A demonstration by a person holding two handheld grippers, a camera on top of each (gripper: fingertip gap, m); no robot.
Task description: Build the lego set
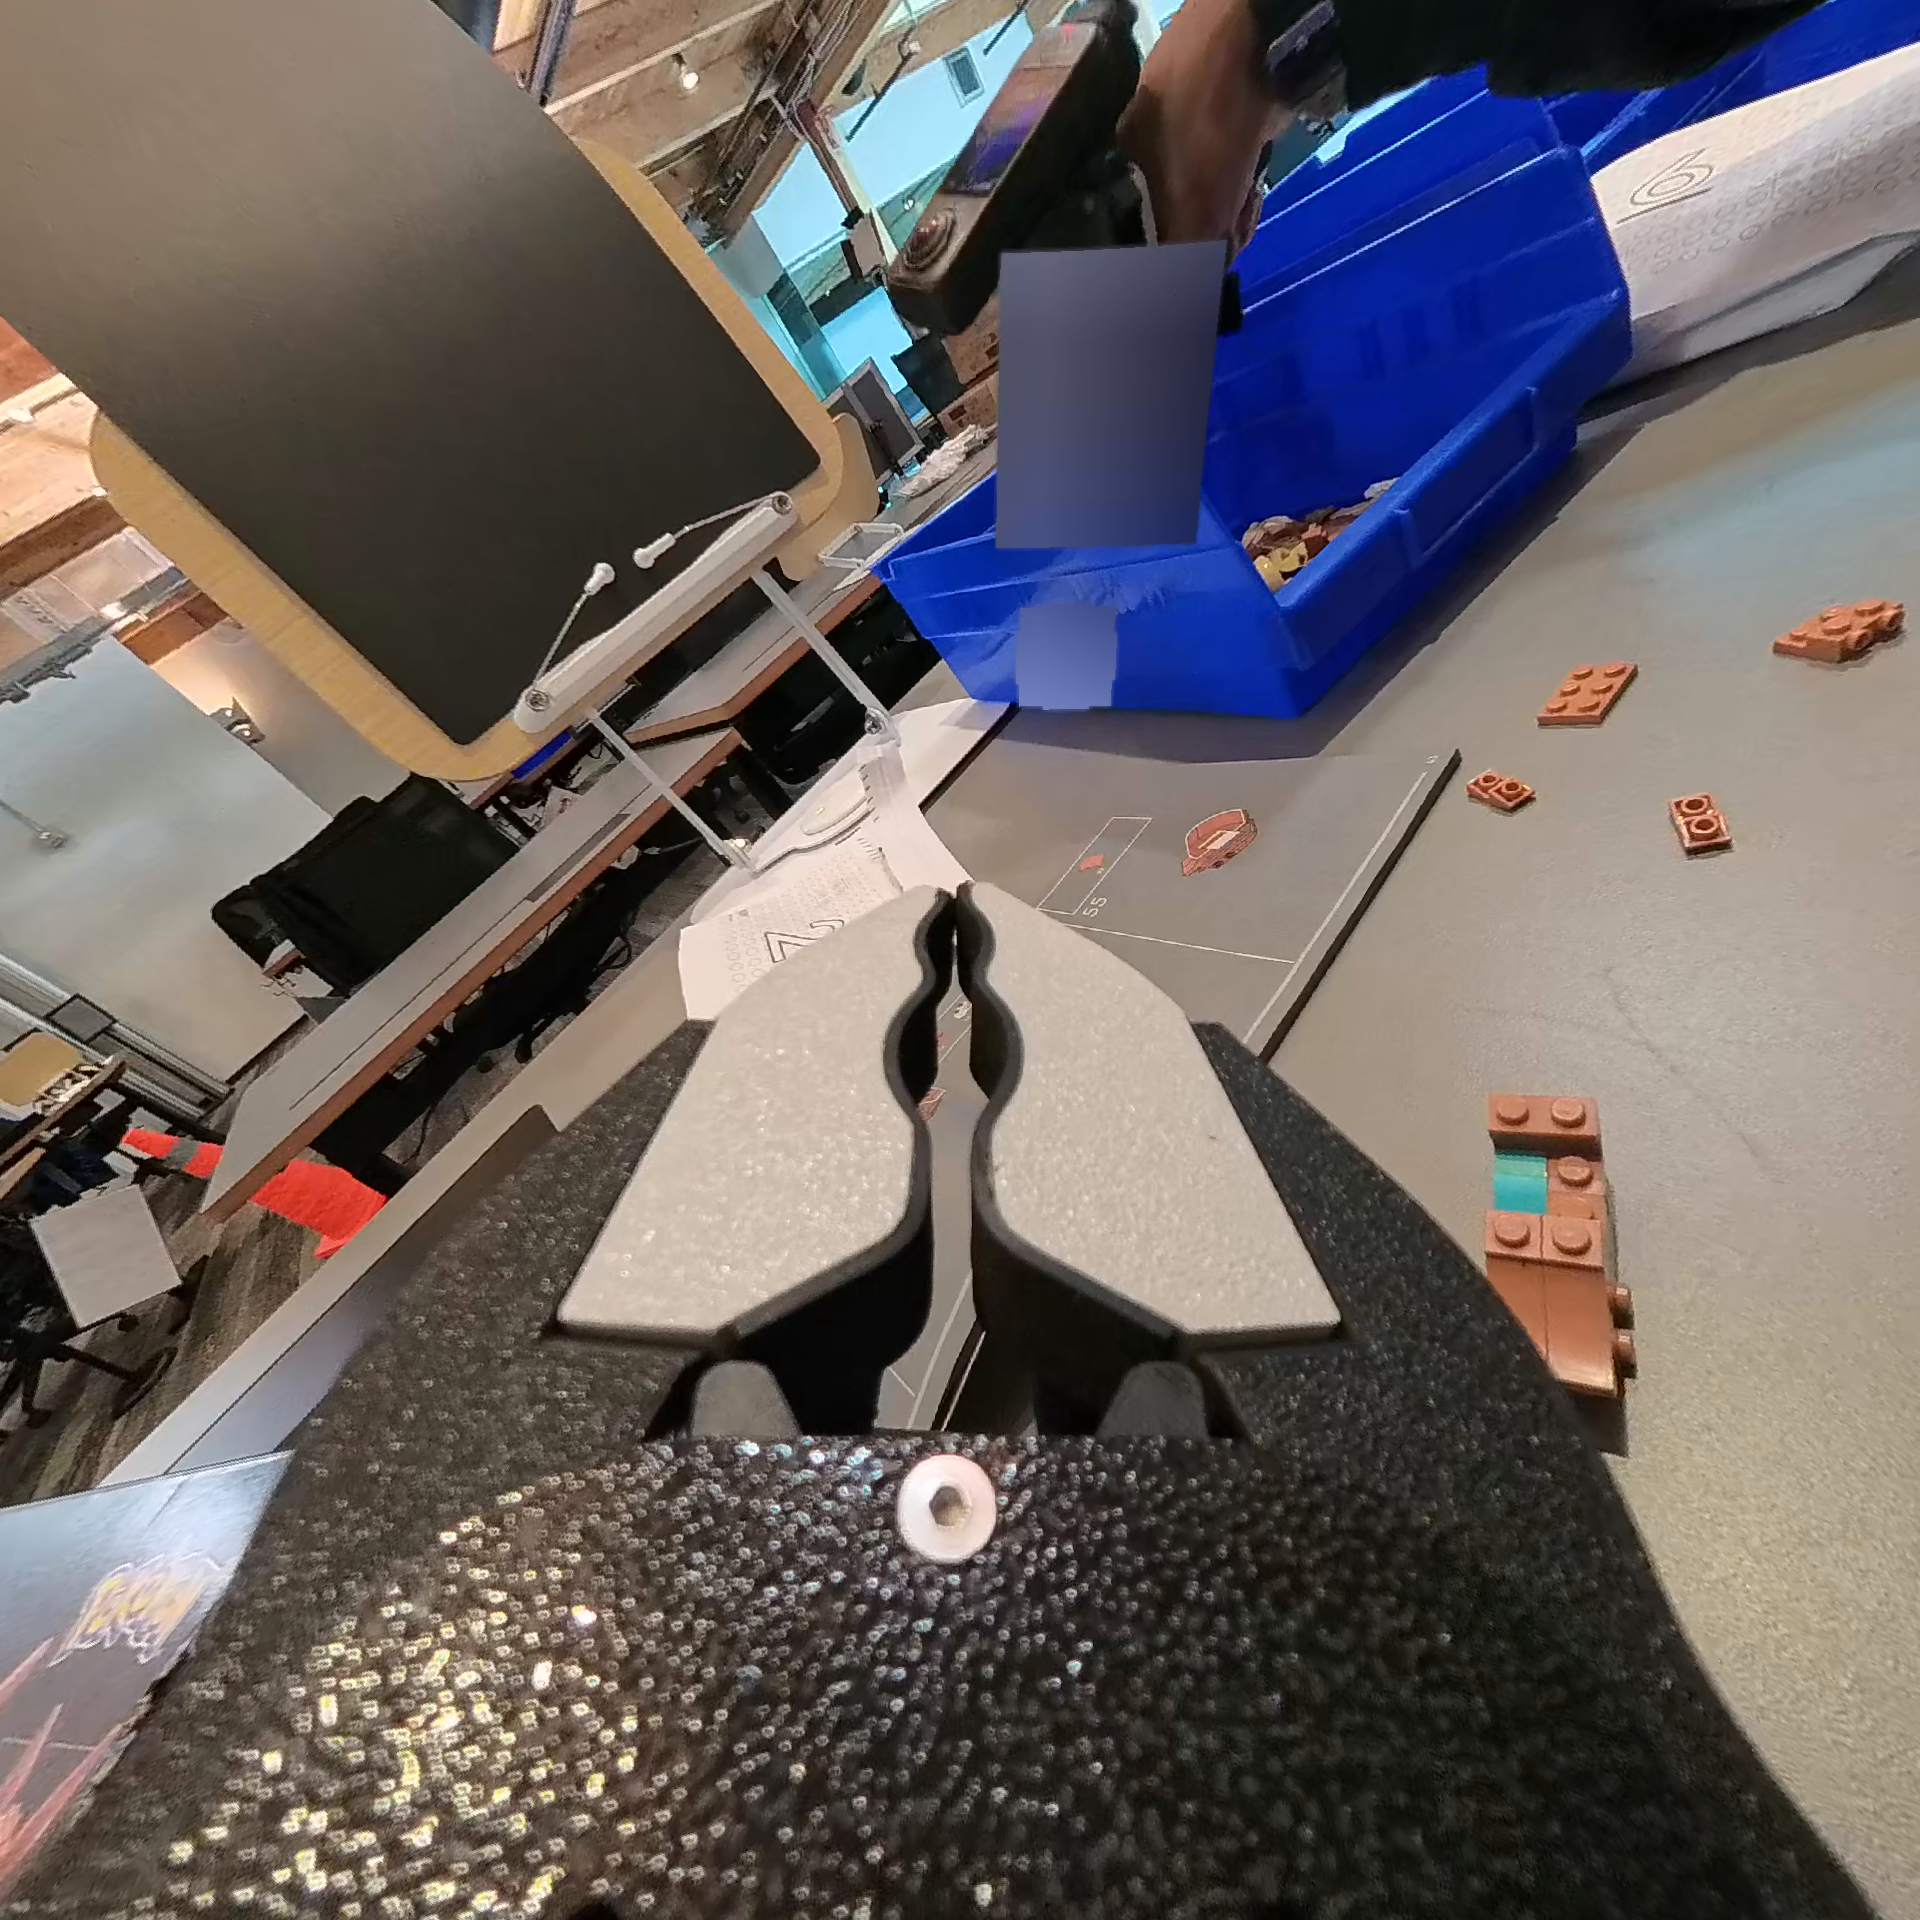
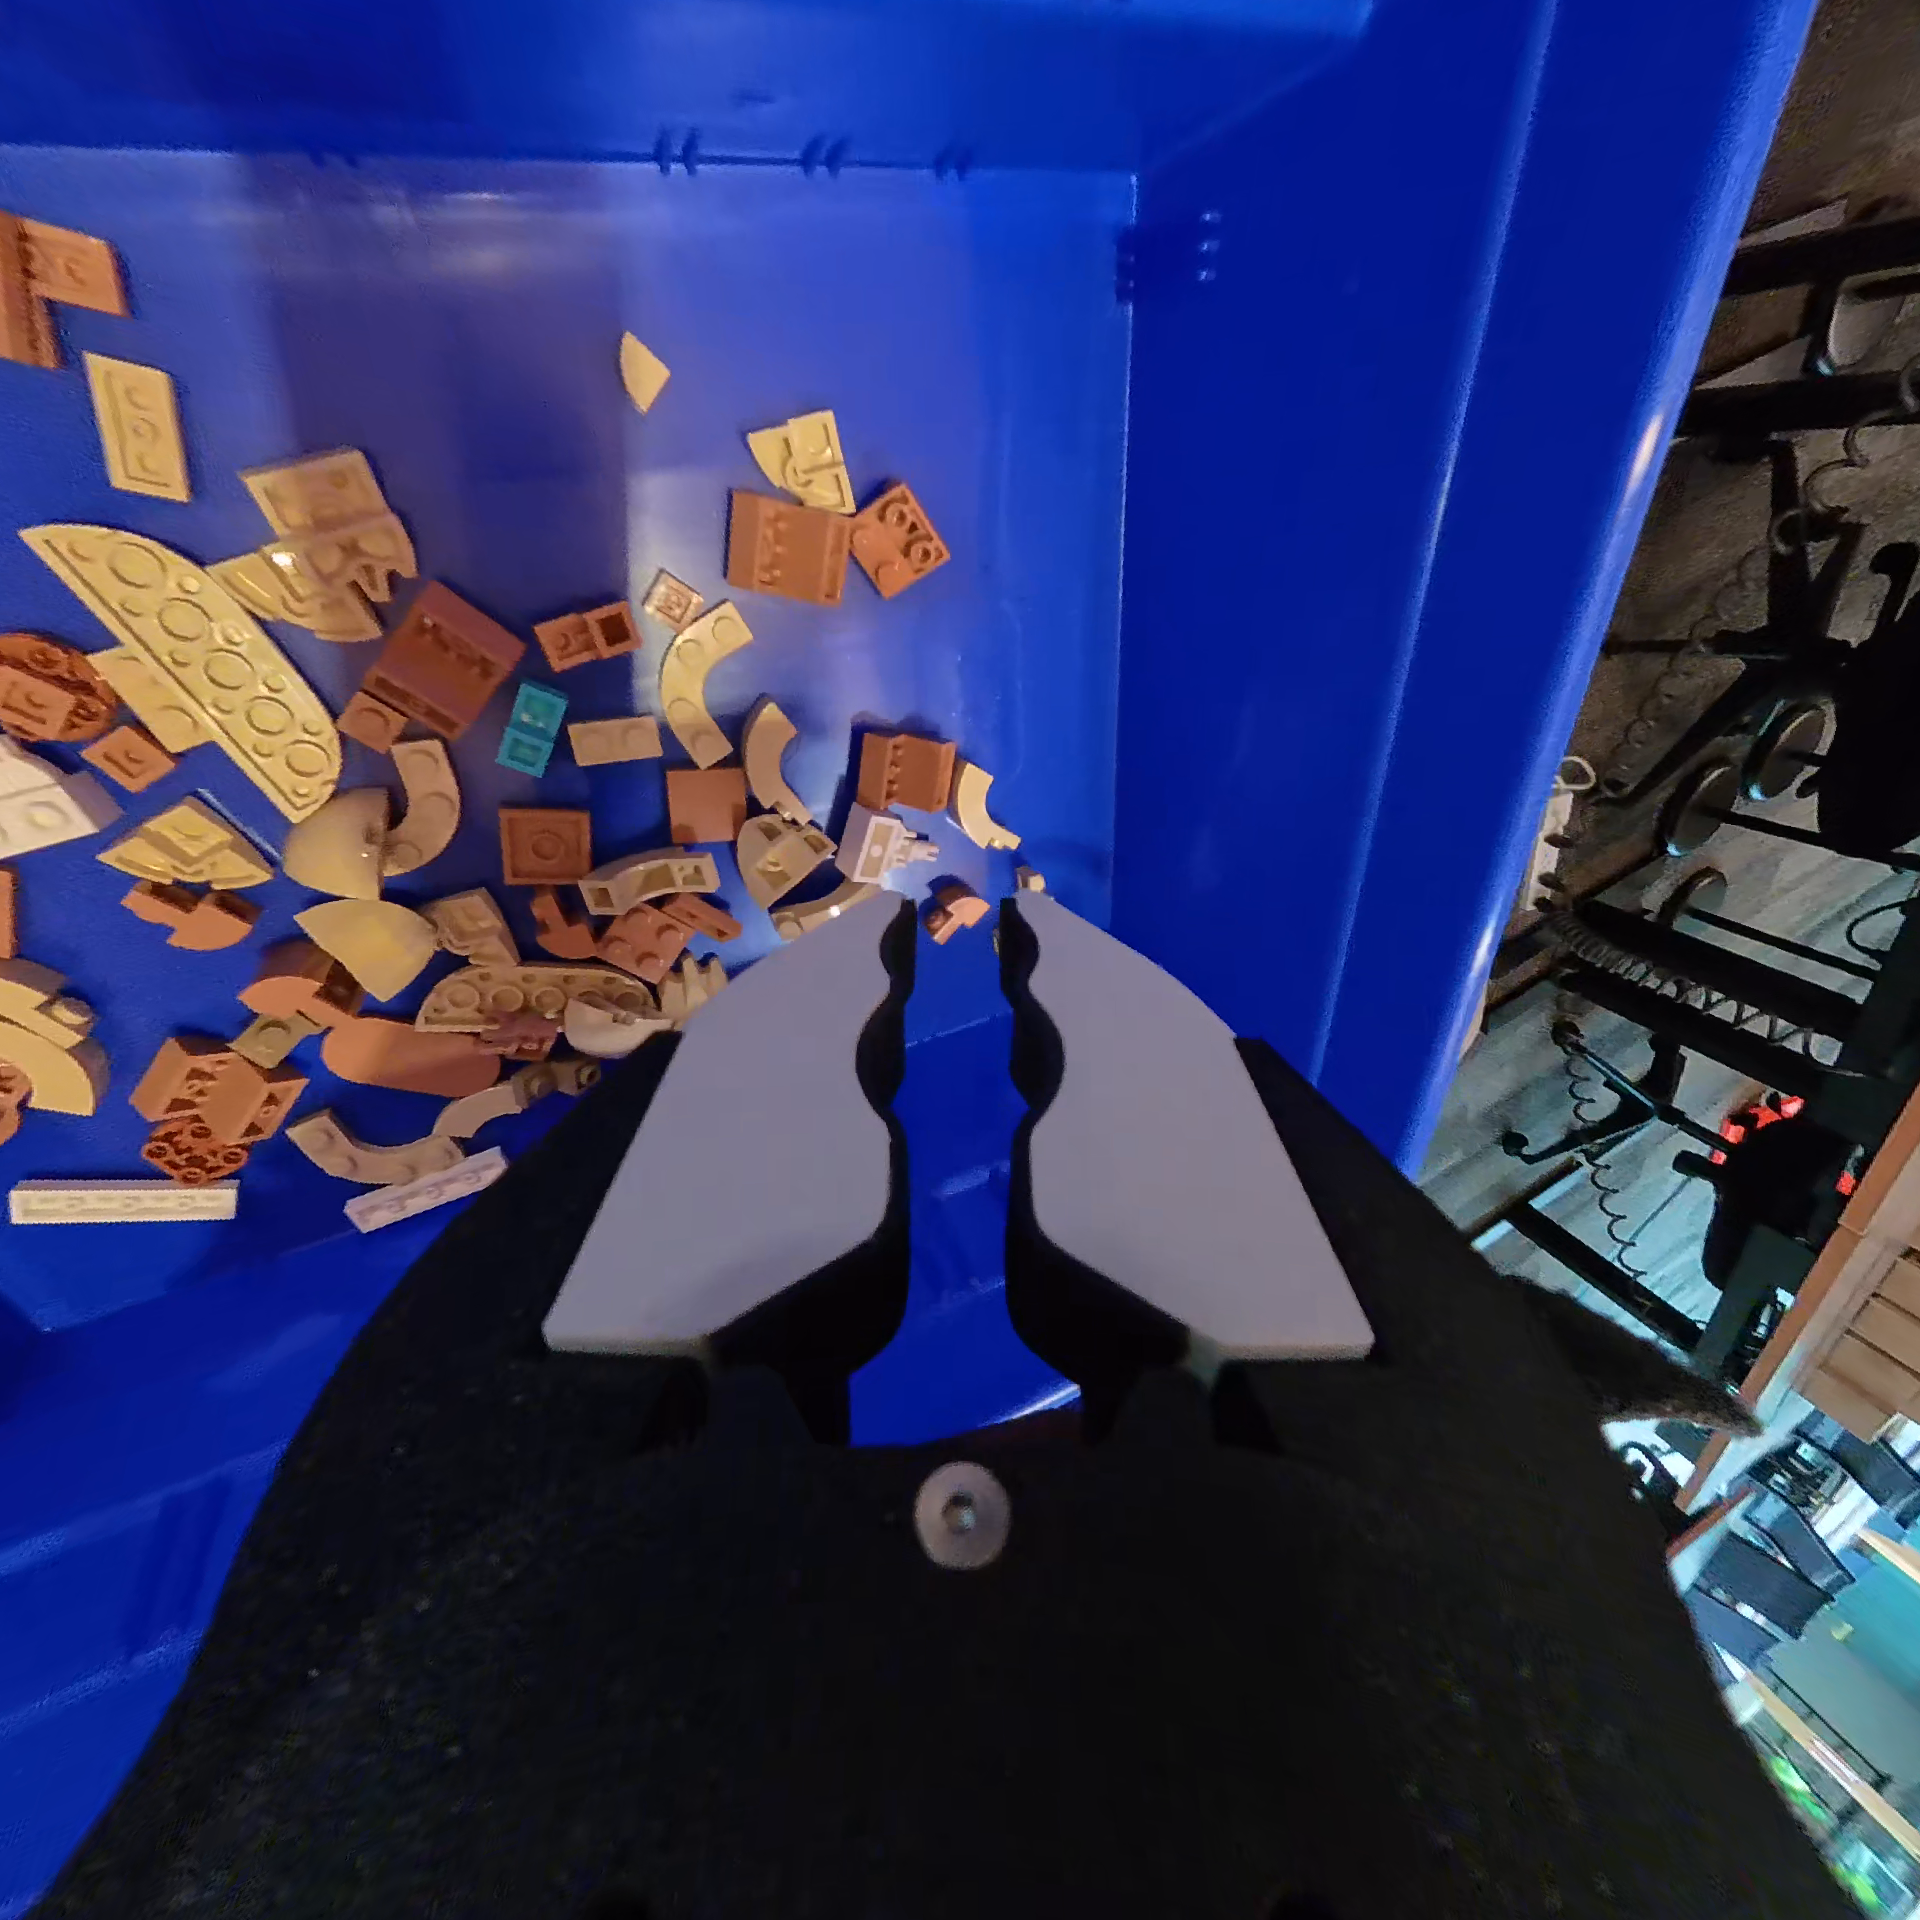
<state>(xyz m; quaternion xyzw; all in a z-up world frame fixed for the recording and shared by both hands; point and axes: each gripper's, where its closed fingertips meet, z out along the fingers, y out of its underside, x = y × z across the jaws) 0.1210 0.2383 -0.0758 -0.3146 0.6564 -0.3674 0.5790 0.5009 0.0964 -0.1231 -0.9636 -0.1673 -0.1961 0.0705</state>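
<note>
Left gripper had its grey fingers pressed together on nothing, hovering over a dark grey printed instruction mat lying flat on the grey tabletop.

On the table right of it:
- four loose reddish-brown studded plates, laid out singly and apart, probably so each can be picked
- one partly built brown brick assembly with a teal tile, close by the gripper's right side

Right gripper was inside the blue plastic bin, fingers apart. One small brown rounded brick sat between the tips. No pad was clearly pressing it, so it was not gripped.

A loose heap of tan and brown bricks lay to the left, too many to count, with one teal piece among them.
</note>
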